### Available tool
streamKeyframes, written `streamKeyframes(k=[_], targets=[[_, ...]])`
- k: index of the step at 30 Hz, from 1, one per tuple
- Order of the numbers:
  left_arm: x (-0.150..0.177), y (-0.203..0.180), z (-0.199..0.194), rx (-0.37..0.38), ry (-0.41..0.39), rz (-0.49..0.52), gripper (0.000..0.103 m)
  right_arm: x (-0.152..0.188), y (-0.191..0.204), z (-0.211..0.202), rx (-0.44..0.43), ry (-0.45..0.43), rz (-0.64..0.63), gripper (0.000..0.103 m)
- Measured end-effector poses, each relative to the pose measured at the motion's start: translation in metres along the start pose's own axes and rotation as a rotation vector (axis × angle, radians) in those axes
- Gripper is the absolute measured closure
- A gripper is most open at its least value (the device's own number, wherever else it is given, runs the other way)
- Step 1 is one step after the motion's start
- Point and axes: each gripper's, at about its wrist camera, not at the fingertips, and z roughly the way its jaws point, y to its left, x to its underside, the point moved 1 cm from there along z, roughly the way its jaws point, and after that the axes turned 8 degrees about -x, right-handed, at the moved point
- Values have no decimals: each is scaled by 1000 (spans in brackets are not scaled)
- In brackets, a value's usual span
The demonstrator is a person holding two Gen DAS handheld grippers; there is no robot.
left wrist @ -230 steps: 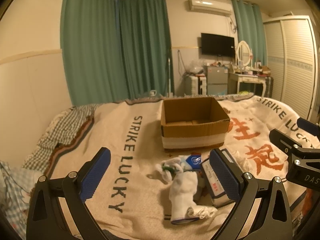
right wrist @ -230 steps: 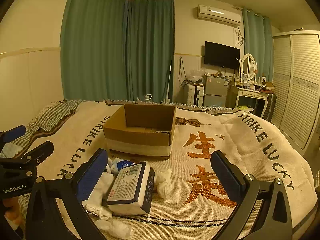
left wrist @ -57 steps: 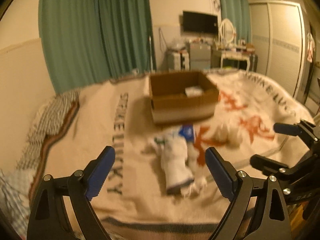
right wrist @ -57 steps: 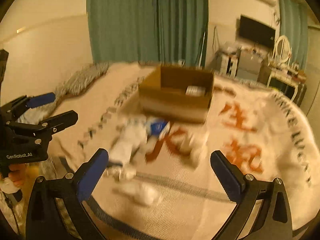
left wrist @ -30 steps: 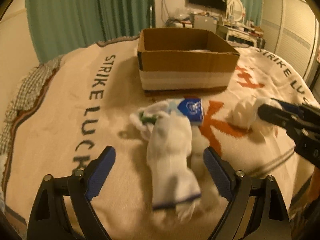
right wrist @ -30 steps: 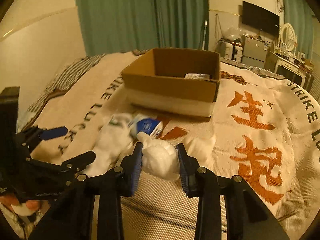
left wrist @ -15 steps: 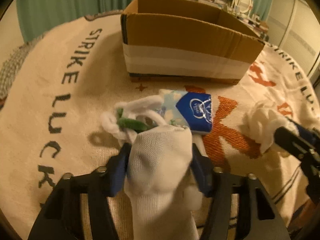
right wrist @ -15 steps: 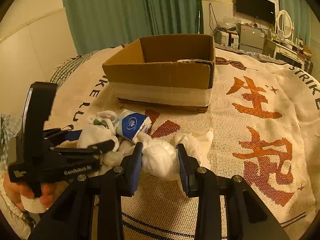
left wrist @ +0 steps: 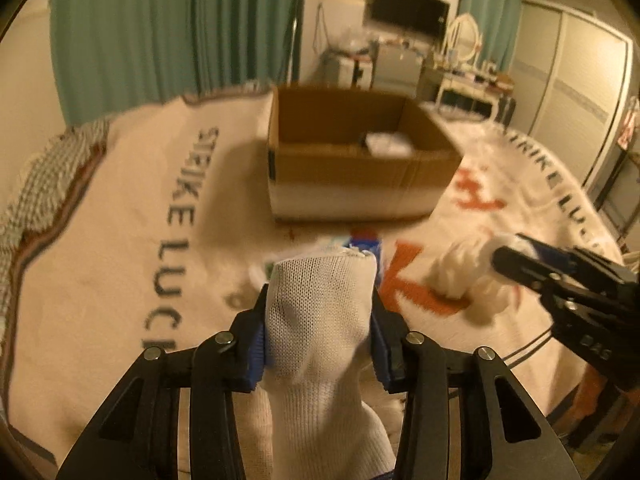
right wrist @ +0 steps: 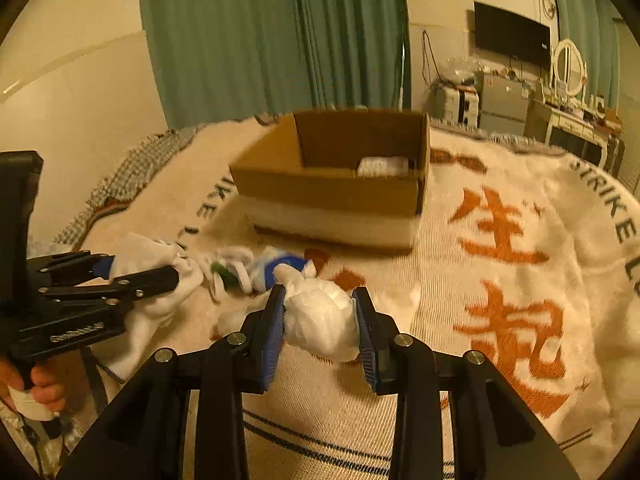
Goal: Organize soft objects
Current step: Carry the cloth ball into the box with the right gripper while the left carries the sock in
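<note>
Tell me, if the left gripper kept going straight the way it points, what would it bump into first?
Probably the blue tissue pack on the blanket, just past the white sock the closing left gripper pinches. The cardboard box lies farther along; blur makes depth uncertain.

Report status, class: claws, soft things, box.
Left claw closing on white sock. Right claw shut on white bundle. Cardboard box ahead, nothing between.

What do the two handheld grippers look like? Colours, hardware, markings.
Both the left gripper and the right gripper have matte black angular linkage frames with silver round pivot screws and blue ribbed pads. Small pale lettering marks each body's side, too blurred to read. No cables or sleeves are visible.
</note>
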Motion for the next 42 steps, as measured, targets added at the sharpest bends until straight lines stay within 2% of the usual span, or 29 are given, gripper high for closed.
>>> streamKeyframes(k=[4,6,10,16,20,27,31,33,35,36,38,40,42], targets=[[-30,-3,-16,58,-35,-2,62,-31,2,-10,-13,-52,-14,70],[-48,-10,-22,54,-72,23,62,-54,2,-13,-37,-79,-17,70],[-82,-16,-21,63,-124,33,62,-93,-1,-10,-23,-122,-50,70],[-145,-22,17,33,-150,63,62,-146,-23,17,-27,-134,-48,70],[-169,-25,48,33,-142,82,62,-171,-47,45,-24,-121,-32,70],[-180,-30,117,11,-97,105,61,-186,-90,113,-24,-55,22,68],[-176,-41,135,-2,-100,139,57,-185,-107,135,-23,-42,35,67],[-174,-48,139,8,-99,165,56,-186,-111,140,-23,-41,36,60],[-174,-51,141,2,-99,180,56,-186,-112,138,-11,-50,33,40],[-175,-54,139,-6,-100,184,54,-186,-111,135,1,-59,29,38],[-179,-56,132,-34,-124,180,45,-189,-111,127,17,-63,23,35],[-182,-56,118,-79,-153,172,20,-192,-109,112,41,-78,19,28],[-185,-52,96,-98,-180,154,16,-196,-105,92,62,-96,14,27]])
